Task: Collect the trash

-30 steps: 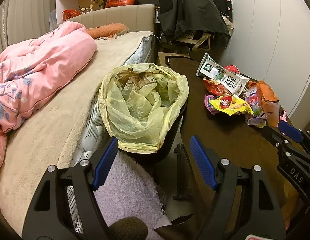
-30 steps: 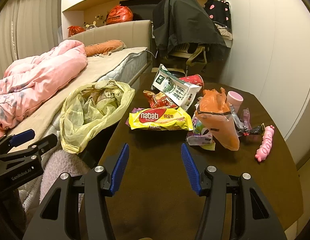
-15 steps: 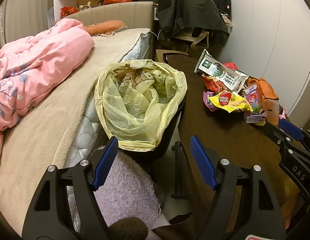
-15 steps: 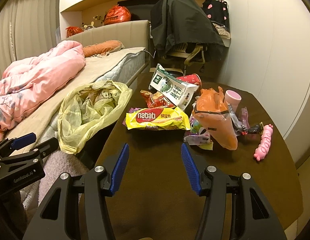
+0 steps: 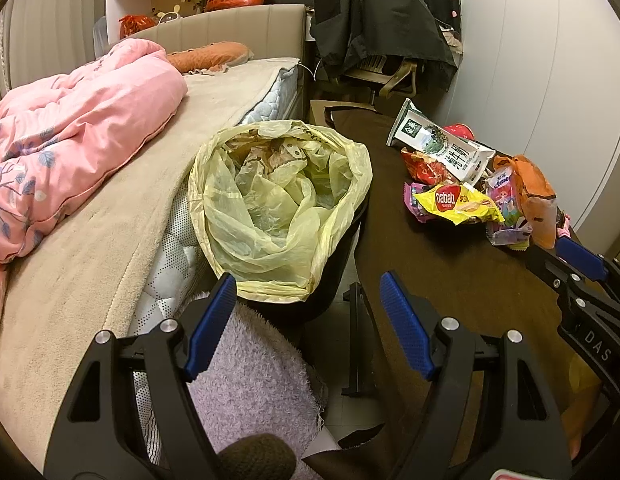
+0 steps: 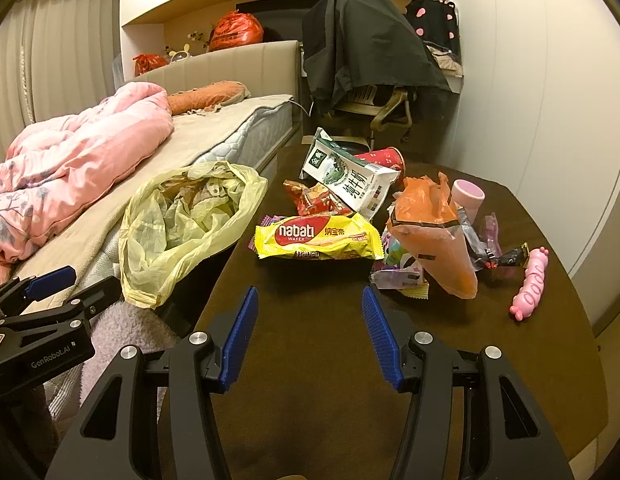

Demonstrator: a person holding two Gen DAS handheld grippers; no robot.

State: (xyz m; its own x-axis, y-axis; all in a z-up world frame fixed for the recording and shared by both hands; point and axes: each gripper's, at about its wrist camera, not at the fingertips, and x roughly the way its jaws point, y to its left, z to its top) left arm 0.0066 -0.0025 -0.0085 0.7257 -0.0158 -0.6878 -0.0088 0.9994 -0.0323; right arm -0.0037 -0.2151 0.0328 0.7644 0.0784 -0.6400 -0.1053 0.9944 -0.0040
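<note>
The landmark is the yellow wafer packet (image 6: 318, 238), which reads "nabati WAFER" in white on red; the small characters beside the logo are too fine to make out. Far left of it lies a pink quilt (image 6: 69, 168) on the bed (image 6: 237, 120). Nearer, the left tongs (image 5: 305, 312) hang spread and empty over a lilac fluffy cloth (image 5: 253, 376); seen from the right wrist camera, their body carries the print "GenRobot.AI". Just left of the packet, a bin lined with a pale yellow bag (image 6: 181, 232) stands between bed and counter (image 6: 310, 360), its mouth open; crumpled wrappers lie inside, hard to tell apart. The counter's curved left edge runs right beside the bin.

Below the packet, the right tongs (image 6: 305, 332) are spread and empty above a bare stretch of dark wood, open room on both sides. Behind the packet sit a red crinkled wrapper (image 6: 314, 198) and a white and green milk carton (image 6: 348, 178) with Chinese print, leaning over a red cup (image 6: 384, 158) mostly hidden behind it. Right of the packet an orange plastic bag (image 6: 434, 232) covers several small wrappers. A pink cup (image 6: 468, 196) stands behind it. Farthest right, near the counter's edge, lies a pink sausage-shaped toy (image 6: 530, 284). From the left camera the right tongs' arm shows the letters "DAS", cut off.
</note>
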